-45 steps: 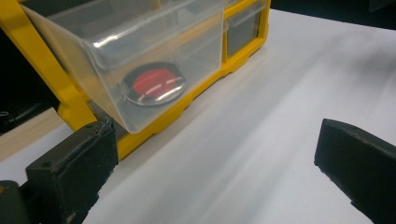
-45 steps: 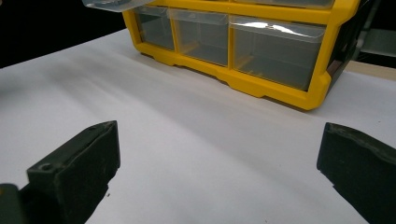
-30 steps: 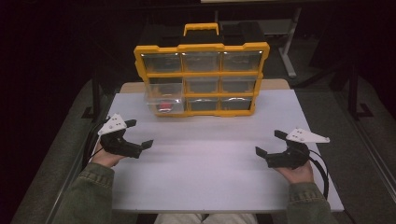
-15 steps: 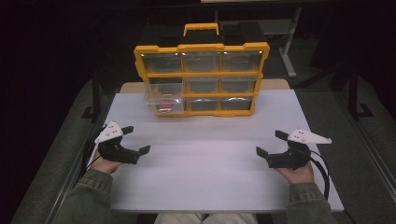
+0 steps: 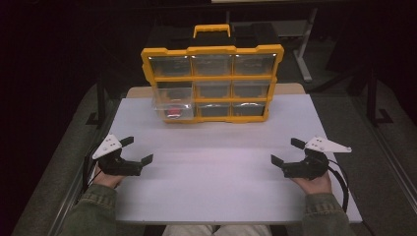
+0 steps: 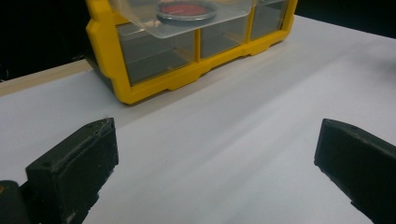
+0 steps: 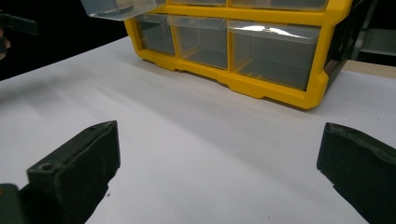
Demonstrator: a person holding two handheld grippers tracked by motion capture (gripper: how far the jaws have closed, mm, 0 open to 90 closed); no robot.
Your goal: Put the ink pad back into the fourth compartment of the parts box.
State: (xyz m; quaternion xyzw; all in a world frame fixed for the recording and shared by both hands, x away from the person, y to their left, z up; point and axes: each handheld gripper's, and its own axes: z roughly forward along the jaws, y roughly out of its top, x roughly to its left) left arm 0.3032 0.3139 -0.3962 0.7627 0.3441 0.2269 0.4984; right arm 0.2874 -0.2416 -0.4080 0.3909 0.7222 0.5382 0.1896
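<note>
Both tools are resting low over the white surface (image 5: 216, 177) with jaws spread wide and gripping nothing: the left tool (image 5: 136, 150) and the right tool (image 5: 284, 151) are sitting well apart. Ahead of both, the yellow organizer (image 5: 212, 78) is standing upright, its clear drawer (image 5: 172, 105) protruding, holding a red disc (image 6: 183, 9).

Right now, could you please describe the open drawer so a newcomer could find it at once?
Find the yellow organizer standing at the table's far edge, with three rows of clear drawers. The drawer is in the middle row, left column. It alone juts forward, and a round red thing lies inside.
</note>
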